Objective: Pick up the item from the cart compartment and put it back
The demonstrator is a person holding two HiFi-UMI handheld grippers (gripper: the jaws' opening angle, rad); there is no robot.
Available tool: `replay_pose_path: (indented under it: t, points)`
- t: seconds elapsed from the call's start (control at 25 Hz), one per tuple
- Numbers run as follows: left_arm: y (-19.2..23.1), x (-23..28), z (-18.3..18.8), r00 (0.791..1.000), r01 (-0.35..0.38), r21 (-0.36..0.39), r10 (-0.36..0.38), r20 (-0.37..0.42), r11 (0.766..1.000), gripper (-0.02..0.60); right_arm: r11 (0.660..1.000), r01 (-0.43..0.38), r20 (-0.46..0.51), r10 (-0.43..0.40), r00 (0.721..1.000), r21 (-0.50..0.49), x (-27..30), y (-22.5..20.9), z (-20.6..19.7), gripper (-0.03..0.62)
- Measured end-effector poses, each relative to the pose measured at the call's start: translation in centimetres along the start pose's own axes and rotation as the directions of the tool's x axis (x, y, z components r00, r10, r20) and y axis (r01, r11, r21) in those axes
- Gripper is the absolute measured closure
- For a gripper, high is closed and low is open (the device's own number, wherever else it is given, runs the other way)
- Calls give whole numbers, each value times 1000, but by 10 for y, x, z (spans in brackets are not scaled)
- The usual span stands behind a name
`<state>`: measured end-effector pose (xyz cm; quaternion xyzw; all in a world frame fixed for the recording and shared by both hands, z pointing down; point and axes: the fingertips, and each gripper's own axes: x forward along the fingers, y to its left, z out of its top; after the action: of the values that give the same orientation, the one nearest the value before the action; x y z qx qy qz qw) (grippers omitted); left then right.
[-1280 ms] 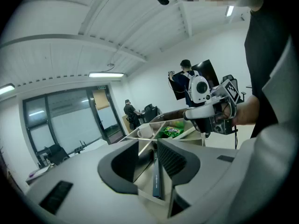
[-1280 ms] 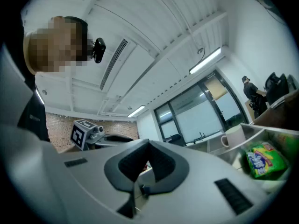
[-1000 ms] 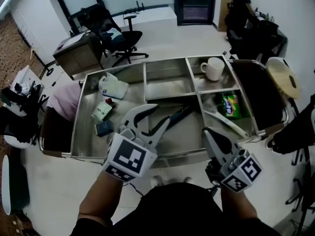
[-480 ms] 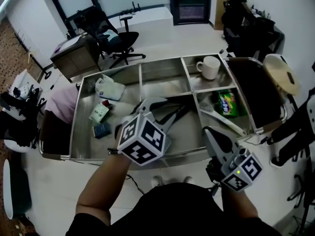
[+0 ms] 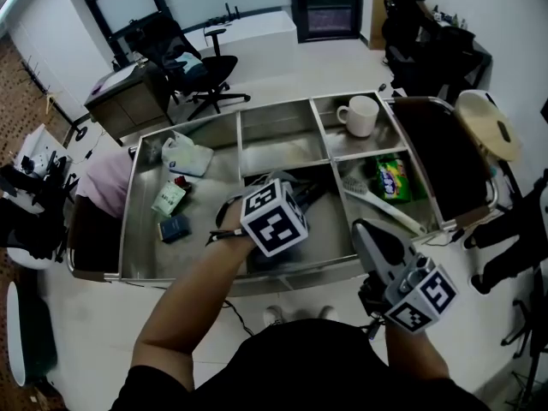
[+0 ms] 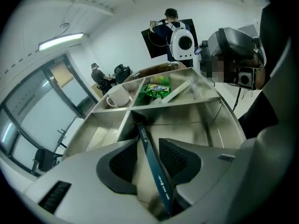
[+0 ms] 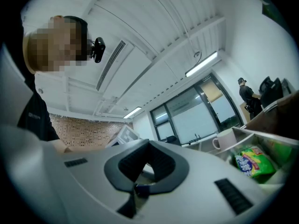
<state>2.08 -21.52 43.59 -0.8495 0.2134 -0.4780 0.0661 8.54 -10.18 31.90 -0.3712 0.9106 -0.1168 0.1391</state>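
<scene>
Nothing legible anywhere. Small white print along the dark blue tool (image 6: 153, 164), lower centre, too fine to read; bright lettering on the green packet (image 5: 391, 180) blurred.

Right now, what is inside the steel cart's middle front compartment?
A long dark-blue tool, between the open jaws of the left gripper, its near end hidden beneath them.

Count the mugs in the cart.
1. The white mug stands in the far compartment on the right, behind the green snack bag; the left gripper may hide others.

Office, black swivel chair (image 5: 175, 48), wooden desk (image 5: 128, 94), glass-walled rooms (image 7: 196, 115)
</scene>
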Motion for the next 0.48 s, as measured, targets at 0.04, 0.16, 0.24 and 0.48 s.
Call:
replay_pose_path:
  t: [0.04, 0.16, 0.24, 0.48]
  points:
    - [-2, 5, -2, 1000, 16, 0, -16, -16, 1000, 431, 1000, 3, 1, -3, 1000, 0, -1, -1, 0, 579]
    - [-4, 18, -8, 998, 41, 7, -41, -56, 999, 414, 1000, 12, 3, -12, 1000, 0, -3, -3, 2, 579]
    - [-2, 26, -12, 996, 48, 1, -48, -73, 999, 414, 1000, 13, 4, -13, 1000, 0, -3, -3, 2, 579]
    - [0, 44, -20, 992, 74, -36, -77, -101, 997, 414, 1000, 17, 6, -17, 1000, 1, -5, -4, 1, 579]
